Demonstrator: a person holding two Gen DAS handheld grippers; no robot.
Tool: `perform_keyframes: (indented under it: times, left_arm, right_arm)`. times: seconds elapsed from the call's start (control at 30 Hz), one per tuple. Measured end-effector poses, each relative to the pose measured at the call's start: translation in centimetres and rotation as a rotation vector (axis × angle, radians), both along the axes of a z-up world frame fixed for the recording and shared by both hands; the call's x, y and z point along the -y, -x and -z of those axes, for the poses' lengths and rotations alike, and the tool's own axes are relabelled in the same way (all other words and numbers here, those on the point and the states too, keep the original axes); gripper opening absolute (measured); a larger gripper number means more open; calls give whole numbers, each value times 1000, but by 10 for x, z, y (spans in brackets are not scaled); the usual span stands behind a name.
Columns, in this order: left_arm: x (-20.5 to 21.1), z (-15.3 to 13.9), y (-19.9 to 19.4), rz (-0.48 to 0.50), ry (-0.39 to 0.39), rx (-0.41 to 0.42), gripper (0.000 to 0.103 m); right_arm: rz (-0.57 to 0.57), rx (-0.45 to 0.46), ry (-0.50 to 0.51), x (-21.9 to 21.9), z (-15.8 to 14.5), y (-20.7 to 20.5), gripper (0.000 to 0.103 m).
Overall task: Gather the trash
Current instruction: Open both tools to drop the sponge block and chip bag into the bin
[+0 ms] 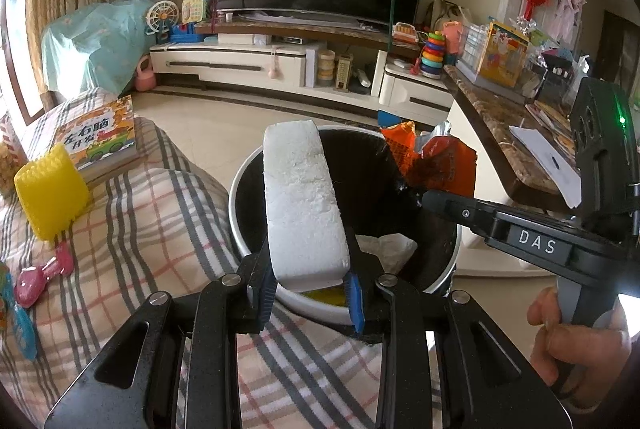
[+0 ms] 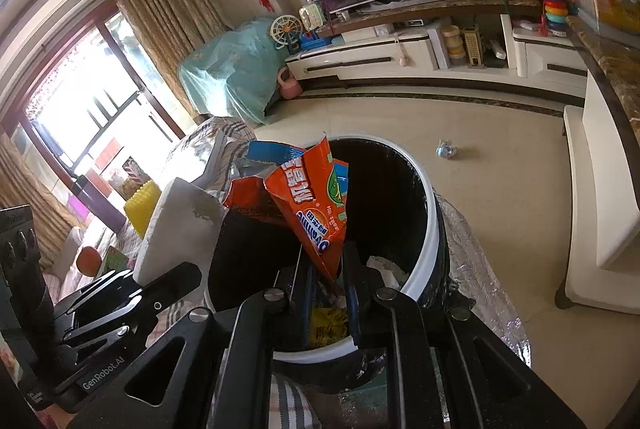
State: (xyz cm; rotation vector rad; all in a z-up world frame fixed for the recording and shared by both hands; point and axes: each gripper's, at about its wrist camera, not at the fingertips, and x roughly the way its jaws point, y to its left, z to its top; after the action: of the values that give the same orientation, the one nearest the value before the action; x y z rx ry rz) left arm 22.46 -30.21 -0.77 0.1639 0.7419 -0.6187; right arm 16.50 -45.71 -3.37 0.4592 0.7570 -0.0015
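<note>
My left gripper (image 1: 310,283) is shut on a white foam block (image 1: 302,201), which stands up over the mouth of a round bin (image 1: 240,185) with a white rim and black liner. The same foam block (image 2: 176,225) shows at the left of the right wrist view. My right gripper (image 2: 332,279) is shut on an orange snack wrapper (image 2: 312,201), held above the bin (image 2: 430,229). That wrapper (image 1: 432,157) and the right gripper's body appear at the right of the left wrist view. Crumpled white paper (image 1: 390,249) and a yellow scrap (image 2: 328,323) lie inside the bin.
A checked blanket (image 1: 152,229) on the left carries a yellow block (image 1: 50,185), a picture book (image 1: 100,133) and a pink toy (image 1: 40,275). A marble-topped counter (image 1: 500,125) stands right of the bin. A crumpled wrapper (image 2: 447,149) lies on the tiled floor beyond. A hand (image 1: 568,341) holds the right gripper.
</note>
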Motion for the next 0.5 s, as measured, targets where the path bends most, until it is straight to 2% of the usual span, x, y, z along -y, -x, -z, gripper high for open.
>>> perform_keyframes:
  times: [0.37,0.47,0.5]
  left_arm:
    - [8,5,-5,-5,-19,-16,30]
    - [7,5,-7,-14,-18,-22,39]
    - [7,5,-7,-16,-17,-20,45]
  right_arm:
    - [7,-26,-7,5,6,-5,17]
    - [16,-35,-3,6,6,-6,20]
    - [21,-35,-6,5,5,-5,24]
